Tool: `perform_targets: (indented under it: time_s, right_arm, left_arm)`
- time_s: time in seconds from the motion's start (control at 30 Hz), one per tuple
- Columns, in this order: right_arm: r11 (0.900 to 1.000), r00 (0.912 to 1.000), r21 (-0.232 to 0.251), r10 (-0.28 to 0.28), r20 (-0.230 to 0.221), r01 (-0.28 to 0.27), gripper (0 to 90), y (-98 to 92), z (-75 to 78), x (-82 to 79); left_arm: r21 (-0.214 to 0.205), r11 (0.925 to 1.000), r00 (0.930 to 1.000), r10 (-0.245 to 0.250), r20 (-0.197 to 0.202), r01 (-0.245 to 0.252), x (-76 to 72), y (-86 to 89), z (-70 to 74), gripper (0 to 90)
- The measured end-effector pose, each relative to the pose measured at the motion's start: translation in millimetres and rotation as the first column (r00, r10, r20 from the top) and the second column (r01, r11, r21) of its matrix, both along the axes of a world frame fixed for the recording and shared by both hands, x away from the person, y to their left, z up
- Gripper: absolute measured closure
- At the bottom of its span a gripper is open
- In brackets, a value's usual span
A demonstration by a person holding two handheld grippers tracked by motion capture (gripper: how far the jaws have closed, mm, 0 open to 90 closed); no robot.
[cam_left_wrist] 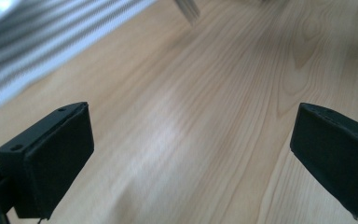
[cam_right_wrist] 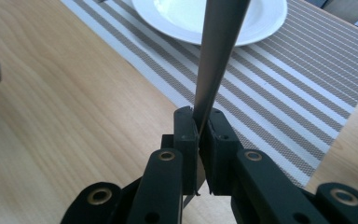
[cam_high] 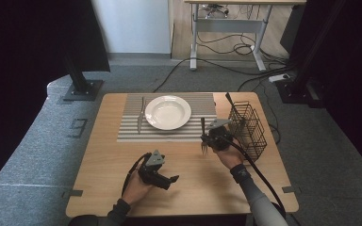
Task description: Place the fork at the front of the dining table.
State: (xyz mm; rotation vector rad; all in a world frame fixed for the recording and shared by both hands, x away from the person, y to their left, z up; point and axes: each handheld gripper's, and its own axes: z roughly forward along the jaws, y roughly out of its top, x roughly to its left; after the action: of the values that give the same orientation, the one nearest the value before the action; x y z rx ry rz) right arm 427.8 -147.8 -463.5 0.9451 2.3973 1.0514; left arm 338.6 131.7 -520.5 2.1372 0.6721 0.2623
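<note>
Fork (cam_high: pixel 203 136): clamped in right gripper (cam_high: pixel 207 141), held above tabletop (cam_high: pixel 188 188) at approx. 4 o'clock from plate (cam_high: pixel 168 112). In the high view, handle end points up toward 12 o'clock, tines hang low at 6 o'clock beside the gripper body. In the right gripper view the handle (cam_right_wrist: pixel 219 51) rises from between the fingers (cam_right_wrist: pixel 186 135), which are pressed together on the metal shaft; handle crosses in front of the plate rim.

Right gripper: sits just off the placemat (cam_high: pixel 132 127) front-right corner, approx. 9 o'clock of the wire basket (cam_high: pixel 250 127), close to it but contact cannot be told. Cable trails back along the forearm toward 5 o'clock.

Left gripper (cam_high: pixel 169 180): low over bare tabletop at approx. 7 o'clock from plate, well apart from right gripper. Fingers (cam_left_wrist: pixel 60 154) spread wide, nothing between them; wood grain shows through the gap. Fork tines (cam_left_wrist: pixel 189 9) visible, blurred, at 12 o'clock in the left gripper view, placemat stripes at 10 o'clock.

Placemat: striped, at far-centre of tabletop. Plate: white, empty, centred on mat. Knife (cam_high: pixel 141 115): lies on mat at 9 o'clock of plate, just beside rim, lengthwise 12-to-6. Basket: black wire, at 3 o'clock of mat, one dark utensil handle (cam_high: pixel 229 101) leaning out of it toward 11 o'clock.
</note>
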Motion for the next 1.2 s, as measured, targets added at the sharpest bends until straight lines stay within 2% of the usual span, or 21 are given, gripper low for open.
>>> perform_targets:
  time_s: [0.03, 0.17, 0.2, 0.4, 0.53, 0.63, 0.77, 1.2]
  right_arm:
    - [1.0000, 1.0000, 0.000, -0.003, -0.001, 0.003, 83.9, 0.0, 0.4, 1.6]
    - [0.9998, 0.9998, -0.005, -0.020, -0.001, 0.020, 84.0, -0.8, 4.1, 11.6]
    - [0.9998, 0.9998, -0.005, -0.020, -0.001, 0.020, 84.0, -0.8, 4.1, 11.6]
    - [0.9978, 0.9978, -0.011, -0.065, -0.015, 0.065, 84.1, -0.8, 8.1, 32.0]
    - [0.9965, 0.9960, -0.015, -0.083, -0.032, 0.082, 84.1, 1.6, 7.6, 44.0]
    - [0.9951, 0.9945, -0.020, -0.097, -0.038, 0.097, 84.2, 3.2, 6.2, 53.4]
    - [0.9927, 0.9915, -0.017, -0.120, -0.049, 0.120, 84.3, 4.9, 4.0, 65.3]
    - [0.9819, 0.9805, -0.055, -0.185, -0.068, 0.181, 84.7, 9.5, -6.3, 96.3]
  left_arm:
    - [0.001, 1.0000, 1.0000, 0.004, -0.008, -0.004, -1.6, 1.3, -3.1, 0.0]
    - [0.058, 0.9981, 0.9998, 0.020, 0.006, -0.020, -5.9, 3.6, -12.3, 0.0]
    - [0.058, 0.9981, 0.9998, 0.020, 0.006, -0.020, -5.9, 3.6, -12.3, 0.0]
    - [0.125, 0.9916, 0.9988, 0.037, -0.033, -0.032, -5.6, 4.1, -26.6, 0.0]
    - [0.143, 0.9887, 0.9976, 0.051, -0.047, -0.044, -4.4, 3.4, -27.2, 0.0]
    - [0.184, 0.9816, 0.9957, 0.064, -0.068, -0.050, -2.8, 0.9, -28.9, 0.0]
    - [0.189, 0.9808, 0.9955, 0.063, -0.070, -0.049, -2.7, 0.4, -29.1, 0.0]
    - [0.189, 0.9806, 0.9954, 0.066, -0.069, -0.051, -2.6, 0.3, -29.1, 0.0]
